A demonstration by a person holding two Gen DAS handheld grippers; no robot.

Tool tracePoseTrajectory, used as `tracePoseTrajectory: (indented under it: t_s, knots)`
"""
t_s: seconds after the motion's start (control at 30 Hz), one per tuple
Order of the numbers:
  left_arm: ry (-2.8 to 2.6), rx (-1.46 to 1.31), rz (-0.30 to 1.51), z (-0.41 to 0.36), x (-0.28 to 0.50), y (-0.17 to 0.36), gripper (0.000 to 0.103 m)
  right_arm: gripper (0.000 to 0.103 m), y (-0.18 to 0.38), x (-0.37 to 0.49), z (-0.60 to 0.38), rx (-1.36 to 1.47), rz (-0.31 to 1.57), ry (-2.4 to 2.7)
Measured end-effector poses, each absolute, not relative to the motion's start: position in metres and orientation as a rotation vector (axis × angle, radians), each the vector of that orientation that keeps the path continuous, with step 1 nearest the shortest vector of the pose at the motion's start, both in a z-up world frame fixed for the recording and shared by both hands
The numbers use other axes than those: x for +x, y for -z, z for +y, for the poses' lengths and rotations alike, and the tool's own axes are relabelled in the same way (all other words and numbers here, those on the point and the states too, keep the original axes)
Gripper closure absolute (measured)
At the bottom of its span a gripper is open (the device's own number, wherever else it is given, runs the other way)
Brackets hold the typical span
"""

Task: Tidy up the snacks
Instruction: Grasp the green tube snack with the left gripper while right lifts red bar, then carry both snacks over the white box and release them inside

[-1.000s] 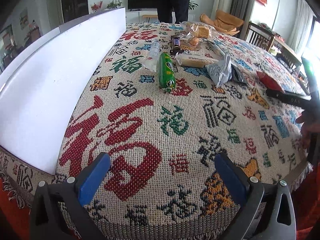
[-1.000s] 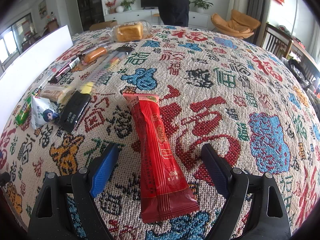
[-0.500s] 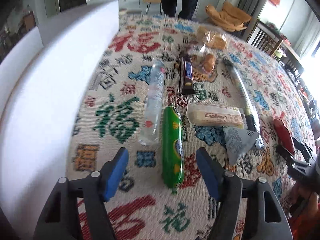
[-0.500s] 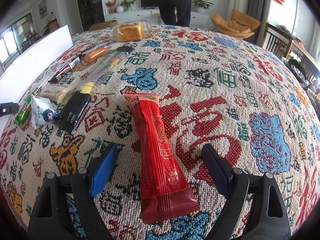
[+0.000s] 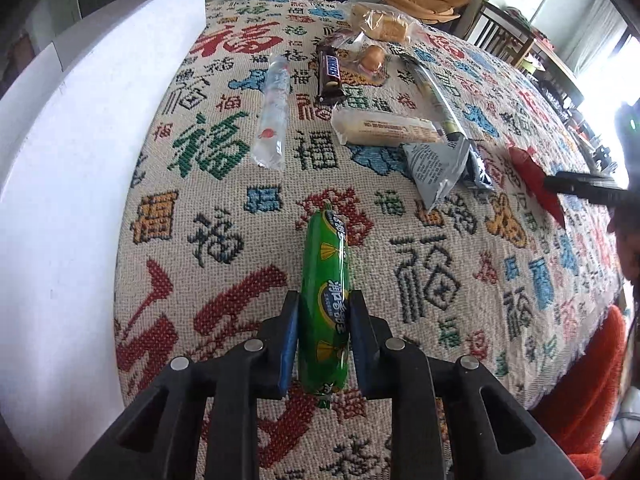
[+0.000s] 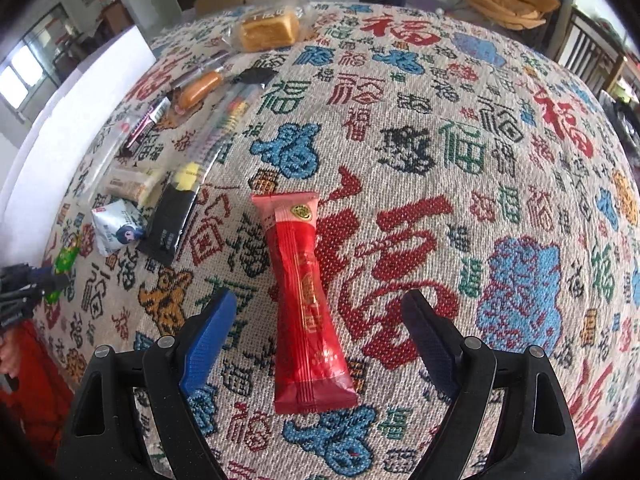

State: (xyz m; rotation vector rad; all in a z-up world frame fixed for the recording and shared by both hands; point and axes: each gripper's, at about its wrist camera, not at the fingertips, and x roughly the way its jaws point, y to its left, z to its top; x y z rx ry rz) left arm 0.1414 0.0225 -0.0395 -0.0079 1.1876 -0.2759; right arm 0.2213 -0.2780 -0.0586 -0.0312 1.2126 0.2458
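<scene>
The left gripper (image 5: 323, 332) is squeezing the near end of the green sausage (image 5: 325, 300), with both blue pads pressing its sides. The sausage is pointing straight away from the gripper, along the fingers, with its far tip just above or on the patterned cloth (image 5: 440, 280); I cannot tell which. Past the sausage, the clear tube (image 5: 273, 114), the pale bar (image 5: 386, 130) and the grey bag (image 5: 438, 164) are lying farther off. To the sausage's right, the right gripper (image 6: 320, 344) is standing wide open and holding nothing, with the red packet (image 6: 306, 300) lying lengthwise between its fingers, ready for a squeeze.
</scene>
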Motion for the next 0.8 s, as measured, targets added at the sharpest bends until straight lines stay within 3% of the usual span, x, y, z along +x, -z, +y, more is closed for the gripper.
tracePoseTrajectory:
  t_s: [0.1, 0.17, 0.23, 0.3, 0.57, 0.8]
  knots:
    - [0.244, 0.02, 1.169, 0.019, 0.144, 0.041, 0.069, 0.018, 0.067, 0.242, -0.257, -0.092, 1.288, -0.269]
    - [0.235, 0.037, 1.17, 0.017, 0.147, 0.044, 0.069, 0.022, 0.074, 0.249, -0.244, -0.148, 1.314, -0.262]
    - [0.23, 0.053, 1.157, 0.016, 0.148, 0.045, 0.081, 0.071, 0.081, 0.251, -0.238, -0.195, 1.336, -0.232]
    - [0.254, -0.009, 1.159, 0.022, 0.145, 0.042, 0.081, 0.084, 0.077, 0.248, -0.241, -0.149, 1.332, -0.218]
    - [0.378, -0.279, 1.093, 0.052, 0.114, -0.005, 0.081, 0.087, 0.037, 0.2, -0.223, -0.077, 1.322, -0.305]
    - [0.326, -0.336, 0.926, 0.128, 0.107, -0.099, 0.081, 0.087, -0.036, 0.207, -0.117, -0.02, 1.208, -0.567]
